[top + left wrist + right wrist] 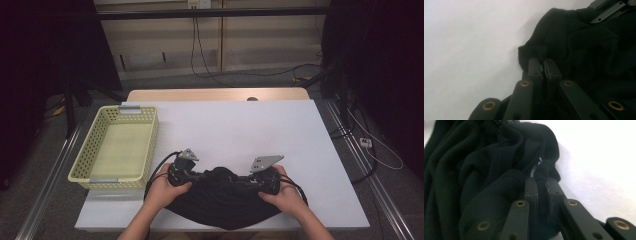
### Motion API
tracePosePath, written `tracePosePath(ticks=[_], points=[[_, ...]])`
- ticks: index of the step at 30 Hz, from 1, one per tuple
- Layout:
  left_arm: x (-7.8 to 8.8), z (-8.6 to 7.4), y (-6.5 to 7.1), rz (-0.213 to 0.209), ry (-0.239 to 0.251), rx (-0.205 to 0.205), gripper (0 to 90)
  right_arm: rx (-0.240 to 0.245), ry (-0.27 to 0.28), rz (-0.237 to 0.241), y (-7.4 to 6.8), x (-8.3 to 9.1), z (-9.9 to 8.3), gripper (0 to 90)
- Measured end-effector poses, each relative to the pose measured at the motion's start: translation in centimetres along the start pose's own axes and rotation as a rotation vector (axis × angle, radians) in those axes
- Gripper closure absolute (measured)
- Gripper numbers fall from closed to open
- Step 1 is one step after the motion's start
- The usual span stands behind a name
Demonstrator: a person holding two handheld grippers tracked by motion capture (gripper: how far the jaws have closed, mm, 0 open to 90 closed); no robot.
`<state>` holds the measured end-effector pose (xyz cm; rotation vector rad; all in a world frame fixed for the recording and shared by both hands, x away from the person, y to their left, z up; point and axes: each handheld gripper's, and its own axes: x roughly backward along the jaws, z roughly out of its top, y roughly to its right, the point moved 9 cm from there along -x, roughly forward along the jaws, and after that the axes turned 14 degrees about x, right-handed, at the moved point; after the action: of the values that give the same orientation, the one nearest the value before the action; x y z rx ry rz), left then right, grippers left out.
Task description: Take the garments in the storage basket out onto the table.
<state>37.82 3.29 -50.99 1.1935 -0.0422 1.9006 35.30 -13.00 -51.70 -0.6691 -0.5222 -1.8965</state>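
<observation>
White tabletop (240, 125) on grey floor (50, 210); pale wall panels (260, 35) behind, cables (200, 55) hanging; dark curtains (380, 75) at both sides.

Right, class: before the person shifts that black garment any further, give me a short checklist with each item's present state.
1. Left gripper shut on the black garment: ok.
2. Right gripper shut on the garment's edge: ok.
3. Garment lying flat: not ok, it is bunched between the grippers.
4. Yellow basket empty and apart from the garment: ok.
5. White tabletop beyond the garment free of objects: ok.
</observation>
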Motion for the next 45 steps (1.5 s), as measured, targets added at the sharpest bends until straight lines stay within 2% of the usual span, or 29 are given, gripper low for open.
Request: tracePosePath(ticks=[8,11,15,18,21,24,26,31,34,38,45], points=[[0.7,-1.4,0.9,-0.012,-0.011,0.003,86.4,0.028,0.002,0.05,-1.4,0.1,0.1,82.2],[0.8,-1.8,1.2,-0.026,-0.015,0.017,86.3,0.028,0.01,0.072,-2.3,0.3,0.1,82.2],[1.1,-2.4,1.7,-0.023,-0.04,-0.001,86.3,0.038,0.012,0.089,-2.9,0.4,0.1,82.1],[1.1,-2.5,1.8,-0.025,-0.056,-0.008,86.4,0.033,0.013,0.1,-2.9,0.4,0.1,82.1],[1.1,-2.5,1.7,-0.04,-0.058,0.001,86.3,0.053,0.014,0.143,-3.5,0.4,0.2,82.3],[1.2,-2.4,1.7,-0.039,-0.061,0.001,86.3,0.063,0.008,0.141,-3.8,0.3,0.3,82.3],[1.3,-2.3,1.6,-0.035,-0.058,0.001,86.2,0.065,0.013,0.163,-4.0,0.2,0.4,82.3],[1.5,-2.1,1.1,-0.025,-0.06,0.011,86.3,0.063,0.012,0.137,-3.7,0.1,0.5,81.8],[1.5,-2.0,0.7,-0.005,-0.063,0.01,86.3,0.067,0.009,0.096,-3.2,0.0,0.8,81.9],[1.4,-1.7,0.6,-0.005,-0.065,0.008,86.5,0.063,-0.003,0.046,-2.5,-0.4,0.9,82.0],[1.8,-1.3,0.2,0.001,-0.043,0.029,86.9,0.075,-0.01,0.039,-2.6,-0.7,1.0,82.0]])
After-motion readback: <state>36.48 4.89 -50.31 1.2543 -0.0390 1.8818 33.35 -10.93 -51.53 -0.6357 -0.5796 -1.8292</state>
